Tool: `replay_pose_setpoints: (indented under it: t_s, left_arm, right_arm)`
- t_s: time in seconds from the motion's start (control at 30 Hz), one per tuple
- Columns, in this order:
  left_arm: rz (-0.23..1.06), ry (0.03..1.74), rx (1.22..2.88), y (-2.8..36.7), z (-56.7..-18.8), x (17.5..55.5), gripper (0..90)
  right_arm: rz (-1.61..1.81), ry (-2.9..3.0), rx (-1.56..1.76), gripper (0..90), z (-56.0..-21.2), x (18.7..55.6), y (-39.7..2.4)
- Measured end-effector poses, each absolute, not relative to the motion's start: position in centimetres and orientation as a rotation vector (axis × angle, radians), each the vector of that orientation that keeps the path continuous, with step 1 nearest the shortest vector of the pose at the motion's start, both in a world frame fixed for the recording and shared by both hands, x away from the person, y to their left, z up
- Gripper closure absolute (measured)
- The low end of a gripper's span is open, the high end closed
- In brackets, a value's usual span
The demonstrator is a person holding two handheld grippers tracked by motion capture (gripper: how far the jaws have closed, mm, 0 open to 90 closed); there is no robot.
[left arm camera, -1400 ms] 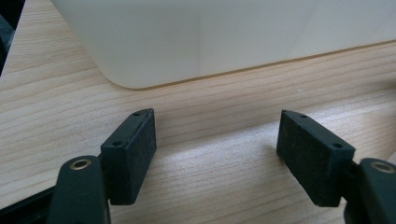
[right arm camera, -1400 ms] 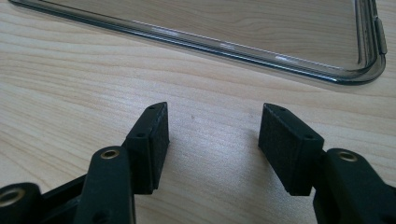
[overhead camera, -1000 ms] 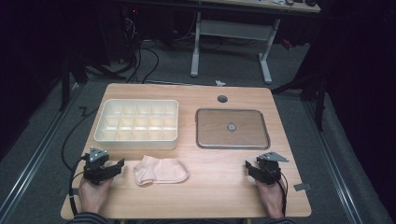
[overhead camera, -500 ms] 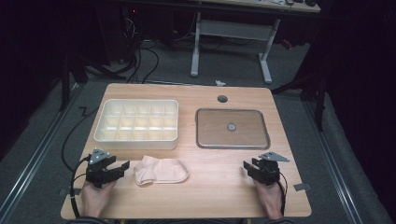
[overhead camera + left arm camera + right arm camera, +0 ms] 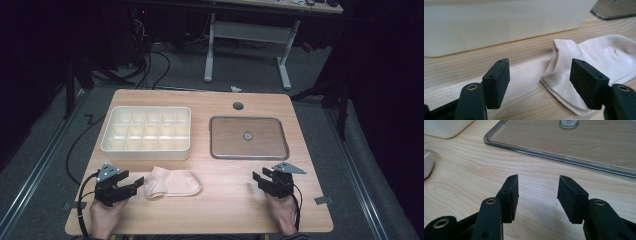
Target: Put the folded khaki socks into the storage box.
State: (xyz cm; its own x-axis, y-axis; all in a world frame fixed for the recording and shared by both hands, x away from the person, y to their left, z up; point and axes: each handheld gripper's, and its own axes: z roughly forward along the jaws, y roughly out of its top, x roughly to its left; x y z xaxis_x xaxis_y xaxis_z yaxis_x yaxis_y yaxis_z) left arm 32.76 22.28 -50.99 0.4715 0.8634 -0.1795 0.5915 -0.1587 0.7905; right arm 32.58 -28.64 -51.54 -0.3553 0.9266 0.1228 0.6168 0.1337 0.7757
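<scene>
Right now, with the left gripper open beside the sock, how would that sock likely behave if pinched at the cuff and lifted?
The sock lies flat and creased on the table, so it would probably drape limply from the left gripper. Its thin ribbed knit suggests it is light and grips easily. Pushed, it would likely bunch rather than slide.

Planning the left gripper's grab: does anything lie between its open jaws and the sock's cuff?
Nothing visible does. The left gripper is open, with bare table between its jaws and the sock; the cuff lies just ahead. The divided bin stands farther back, off that line.
</scene>
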Motion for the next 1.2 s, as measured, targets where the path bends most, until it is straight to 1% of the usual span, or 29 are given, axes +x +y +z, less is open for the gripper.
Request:
replay_pose_setpoints:
  t_s: [0.17,0.33,0.4,0.47,0.7,0.97,1.0,1.1,1.2]
  left_arm:
    - [0.391,1.209,1.865,21.7,-50.9,32.5,32.0]
    - [0.377,1.199,1.868,21.3,-50.9,32.2,31.1]
    - [0.364,1.206,1.881,21.0,-50.9,32.1,32.3]
    - [0.374,1.214,1.885,20.8,-50.9,32.1,34.5]
    - [0.39,1.213,1.906,19.9,-50.9,32.0,34.6]
    - [0.4,1.224,1.923,19.1,-51.0,32.3,34.8]
    - [0.403,1.232,1.925,18.9,-51.1,32.3,35.1]
    - [0.405,1.238,1.932,18.7,-51.3,32.4,35.3]
    - [0.413,1.248,1.946,18.5,-51.4,32.4,36.8]
  right_arm:
    - [1.095,2.078,1.46,55.8,-51.5,32.6,-27.7]
    - [1.101,2.111,1.433,56.2,-51.5,32.6,-26.8]
    - [1.095,2.129,1.414,56.5,-51.5,32.6,-26.5]
    - [1.095,2.145,1.408,57.0,-51.5,32.6,-26.0]
    - [1.106,2.179,1.362,57.7,-51.3,32.6,-24.5]
    - [1.134,2.237,1.27,57.7,-50.9,32.8,-21.8]
    - [1.144,2.254,1.255,57.7,-50.9,32.8,-21.0]
    - [1.147,2.267,1.236,57.7,-50.9,32.8,-20.5]
    - [1.155,2.294,1.212,57.7,-51.0,32.7,-19.4]
